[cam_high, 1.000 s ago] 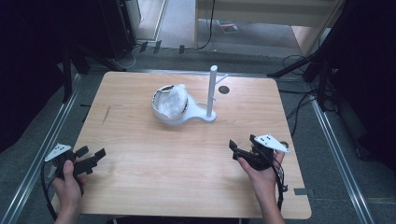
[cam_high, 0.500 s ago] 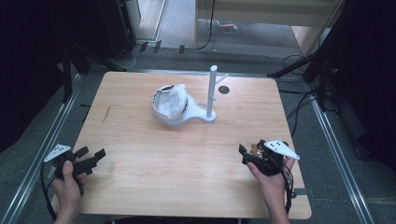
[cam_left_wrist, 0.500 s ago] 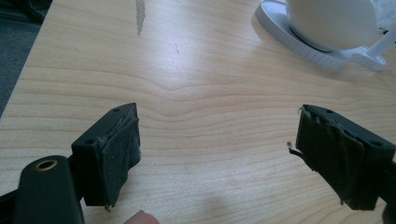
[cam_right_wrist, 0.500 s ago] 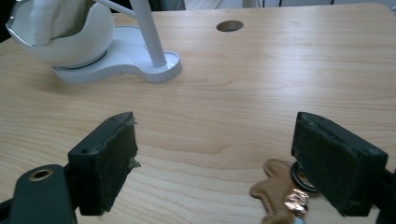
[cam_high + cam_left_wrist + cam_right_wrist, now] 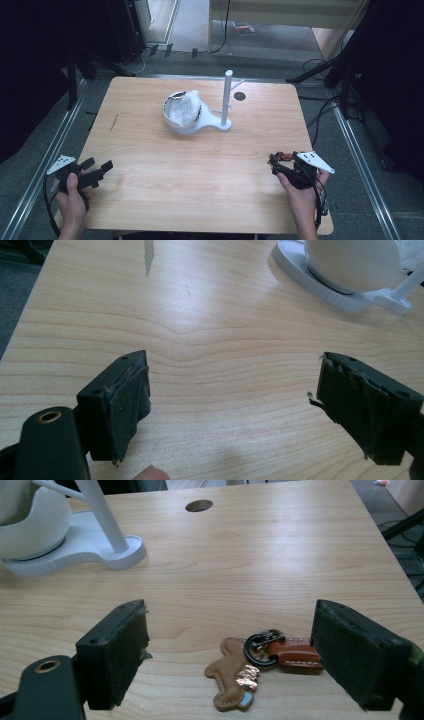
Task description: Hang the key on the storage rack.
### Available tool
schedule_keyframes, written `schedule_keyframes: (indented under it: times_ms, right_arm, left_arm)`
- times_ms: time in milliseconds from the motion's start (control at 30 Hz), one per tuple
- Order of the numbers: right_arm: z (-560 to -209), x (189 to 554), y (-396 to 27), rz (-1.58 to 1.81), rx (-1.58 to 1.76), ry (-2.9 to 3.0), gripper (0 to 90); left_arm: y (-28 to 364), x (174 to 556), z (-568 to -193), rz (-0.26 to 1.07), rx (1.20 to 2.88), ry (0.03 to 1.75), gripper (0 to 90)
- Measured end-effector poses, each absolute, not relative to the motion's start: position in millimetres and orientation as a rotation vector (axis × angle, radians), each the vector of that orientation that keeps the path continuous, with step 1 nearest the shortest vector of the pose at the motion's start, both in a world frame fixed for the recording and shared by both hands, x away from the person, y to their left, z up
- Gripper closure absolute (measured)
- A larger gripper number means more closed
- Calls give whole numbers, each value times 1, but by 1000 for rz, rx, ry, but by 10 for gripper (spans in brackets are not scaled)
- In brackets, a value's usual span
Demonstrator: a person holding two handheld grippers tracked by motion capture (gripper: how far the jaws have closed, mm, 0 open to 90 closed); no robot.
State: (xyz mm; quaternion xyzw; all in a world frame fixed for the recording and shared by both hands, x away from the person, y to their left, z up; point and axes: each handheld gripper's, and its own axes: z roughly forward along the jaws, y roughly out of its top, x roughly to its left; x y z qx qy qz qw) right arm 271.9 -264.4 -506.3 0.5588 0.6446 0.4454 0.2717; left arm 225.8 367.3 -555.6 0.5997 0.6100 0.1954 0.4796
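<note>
High view shows the right gripper (image 5: 278,161) near the table's (image 5: 150,145) right front corner, jaws wide and holding nothing. Right gripper view has the keychain (image 5: 255,662) lying flat on the wood between the jaws, its leather strap just beside one pad (image 5: 350,652). The left gripper (image 5: 97,169) sits at the left front edge, jaws also wide and empty. Bare wood lies between both grippers and the white stand (image 5: 226,102) with the bowl (image 5: 182,112), farther back.
</note>
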Motion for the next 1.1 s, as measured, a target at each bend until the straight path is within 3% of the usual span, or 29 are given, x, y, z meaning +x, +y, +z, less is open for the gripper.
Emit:
schedule_keyframes:
  times_ms: [167, 433, 867, 1100]
  right_arm:
    - [-509, 273, -273, 1177, 1548, 1693, 181]
    - [-511, 276, -293, 1193, 1639, 1633, 337]
    - [-517, 279, -305, 1107, 1712, 1670, 440]
    - [-522, 282, -312, 1079, 1851, 1654, 656]
  left_arm:
    - [367, 226, -556, 475, 1463, 1491, 147]
    - [368, 223, -556, 469, 1460, 1485, 146]
    - [366, 227, -556, 464, 1478, 1486, 147]
    - [365, 227, -556, 465, 1479, 1486, 147]
